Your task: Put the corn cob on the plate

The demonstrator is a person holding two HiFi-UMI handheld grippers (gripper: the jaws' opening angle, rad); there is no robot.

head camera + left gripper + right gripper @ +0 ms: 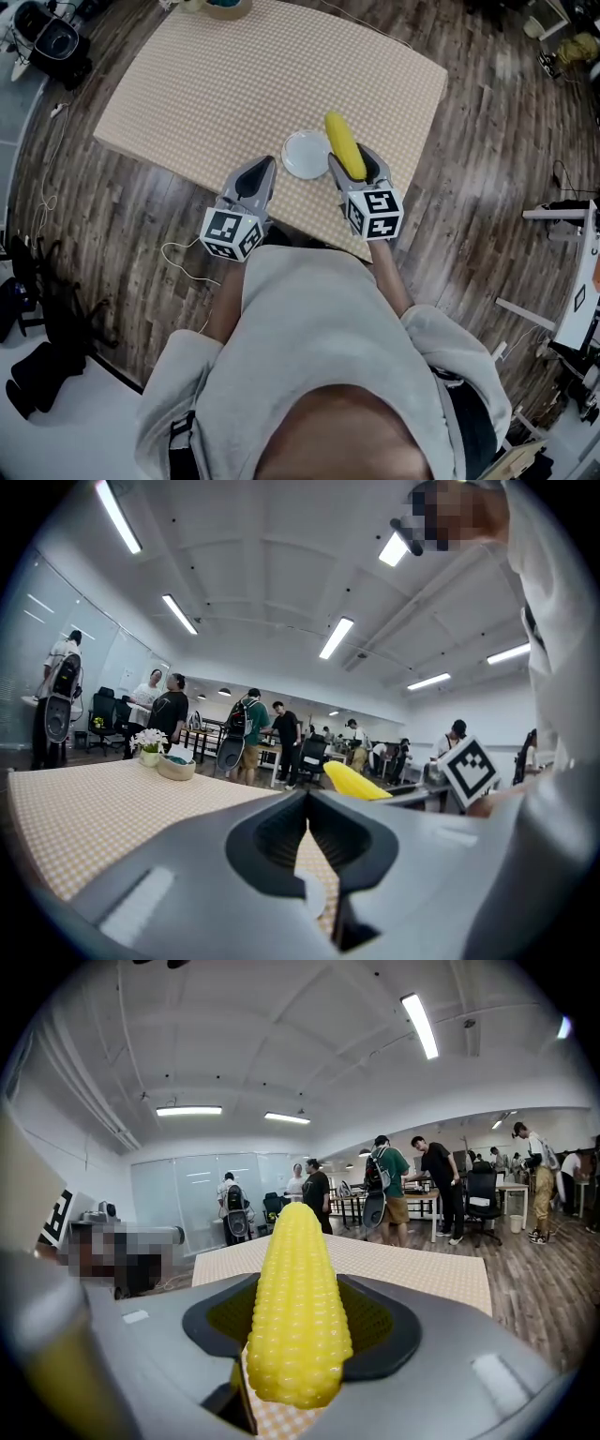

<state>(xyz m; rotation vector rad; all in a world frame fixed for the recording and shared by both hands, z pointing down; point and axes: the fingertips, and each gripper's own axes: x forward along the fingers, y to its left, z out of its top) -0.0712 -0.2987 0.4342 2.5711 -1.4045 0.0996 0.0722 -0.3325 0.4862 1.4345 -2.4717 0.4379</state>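
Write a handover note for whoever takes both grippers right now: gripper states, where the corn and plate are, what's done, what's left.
Right gripper: shut on the corn cob, which sticks out forward past the jaws, off the table.
Left gripper: jaws together, nothing in them, beside the plate's left edge.
Plate: white, empty, on the checked cloth between the two grippers; the corn is just off its right edge in the head view.
Done: corn picked up.
Left: bring it over the plate, lower it, release.
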